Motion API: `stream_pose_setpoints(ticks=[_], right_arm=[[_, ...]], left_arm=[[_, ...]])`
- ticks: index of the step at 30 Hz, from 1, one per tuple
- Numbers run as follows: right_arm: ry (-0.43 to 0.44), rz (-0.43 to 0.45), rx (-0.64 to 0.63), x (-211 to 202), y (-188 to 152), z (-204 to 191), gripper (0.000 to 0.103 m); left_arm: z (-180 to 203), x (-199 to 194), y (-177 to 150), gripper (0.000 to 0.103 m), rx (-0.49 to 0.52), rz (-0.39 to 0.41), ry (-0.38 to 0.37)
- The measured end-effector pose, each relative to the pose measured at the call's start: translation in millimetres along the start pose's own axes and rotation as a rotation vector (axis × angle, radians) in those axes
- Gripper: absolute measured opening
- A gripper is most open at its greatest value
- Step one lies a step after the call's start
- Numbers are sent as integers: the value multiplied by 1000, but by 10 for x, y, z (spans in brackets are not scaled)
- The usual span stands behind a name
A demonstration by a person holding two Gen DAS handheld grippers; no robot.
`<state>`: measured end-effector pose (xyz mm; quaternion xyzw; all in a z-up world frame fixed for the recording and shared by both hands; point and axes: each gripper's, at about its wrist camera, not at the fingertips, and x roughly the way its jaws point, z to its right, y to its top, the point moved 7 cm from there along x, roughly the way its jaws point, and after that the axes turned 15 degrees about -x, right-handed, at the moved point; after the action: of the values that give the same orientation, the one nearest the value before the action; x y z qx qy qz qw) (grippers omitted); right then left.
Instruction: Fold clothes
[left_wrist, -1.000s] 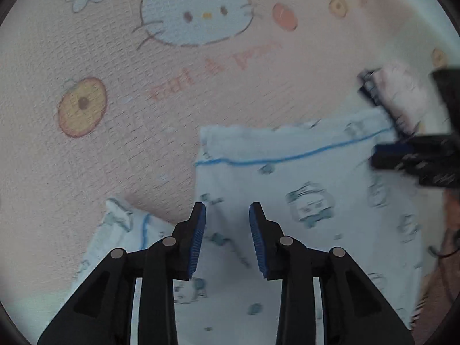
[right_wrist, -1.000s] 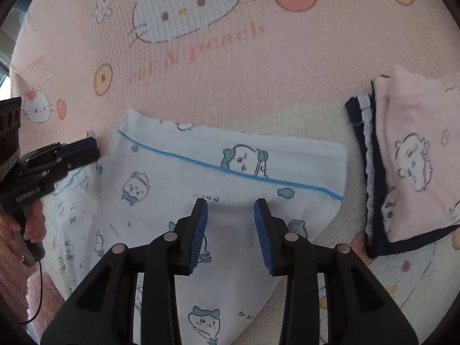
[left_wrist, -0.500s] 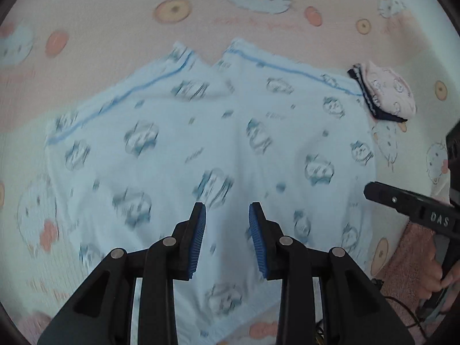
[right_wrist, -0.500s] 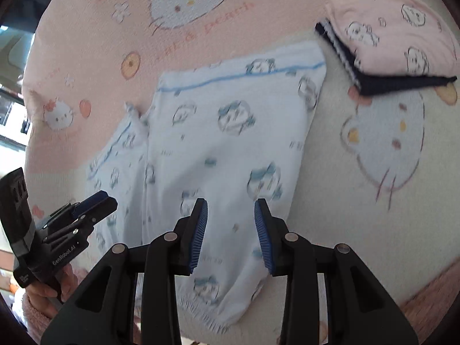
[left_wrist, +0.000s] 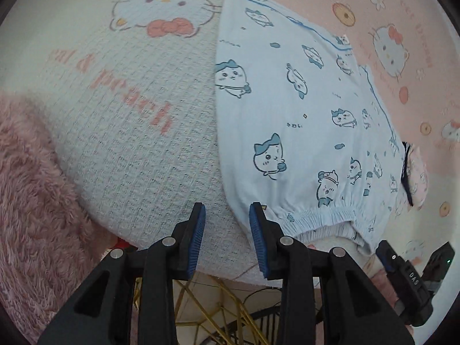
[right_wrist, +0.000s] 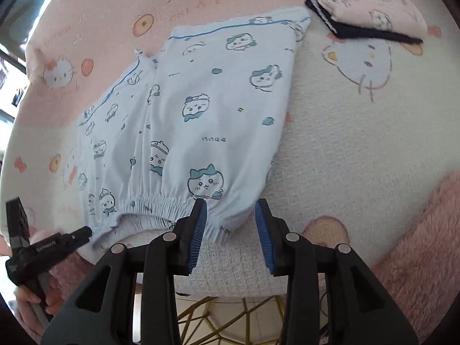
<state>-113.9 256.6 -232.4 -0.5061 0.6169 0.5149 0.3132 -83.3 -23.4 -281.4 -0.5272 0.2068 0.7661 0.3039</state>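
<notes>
Since the blue printed shorts [right_wrist: 201, 120] look thin, light and limp, the elastic waistband [right_wrist: 161, 201] seems the firmest hold; each hand-held gripper, left [left_wrist: 227, 224] and right [right_wrist: 231, 221], stands partly apart, holding nothing.

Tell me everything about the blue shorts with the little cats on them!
The light blue shorts look like soft cotton, printed with small cartoon cats and fish. A darker blue line runs along each leg hem at the far end, and the gathered elastic waistband lies nearest, at the edge of the pink and white cartoon cat blanket. They lie flat, spread open, both legs showing. Nothing grips them: the right gripper hangs open above the waistband's right corner.
</notes>
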Motion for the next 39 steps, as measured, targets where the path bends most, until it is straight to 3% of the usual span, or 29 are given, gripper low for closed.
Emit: stream_pose_setpoints(ticks=[3,6,8,11,12,14,16,20,24,27,29,31,34,36,39], right_arm=[[58,-24,59,99,-92,52,38],[191,-16,97,182,-76,-49,38],[194,-17,80,228,-53,-96,39],[160,-22,75,274,-98,-108,36],[157,-21,84,286,-95,-93,34],[152,-21,92,289,-83,-56,11],[149,-21,84,247,-90,-33,9],[116,8,18,40,-105,-89,8],[104,9,-34,-108,-166,-146,8],[119,-37,-39,-105,-307,-129,8],[113,-89,-41,83,-314,-179,8],[127,-112,-3,133,-327,-131,10],[150,-141,60,190,-340,-54,15],[70,-83,19,41,-273,-35,20],[-101,65,-126,-267,-64,-118,20]], left_arm=[[-65,37,-47,36,-13,-44,-59],[-25,22,-108,36,-3,-85,-161],[3,38,-160,36,9,-118,-195],[14,117,-174,33,37,-112,-154],[10,105,-166,23,44,-97,-143],[47,70,-172,16,69,-76,-138],[81,-21,-128,13,88,-51,-145],[114,-284,3,12,163,9,-135],[153,-391,48,12,233,57,-54],[120,-226,86,12,243,39,17],[13,-31,117,12,218,-17,86],[-51,23,151,13,183,-65,82],[-103,-140,280,13,133,-50,71],[-50,-352,377,13,191,54,83],[254,-418,365,13,338,74,12]])
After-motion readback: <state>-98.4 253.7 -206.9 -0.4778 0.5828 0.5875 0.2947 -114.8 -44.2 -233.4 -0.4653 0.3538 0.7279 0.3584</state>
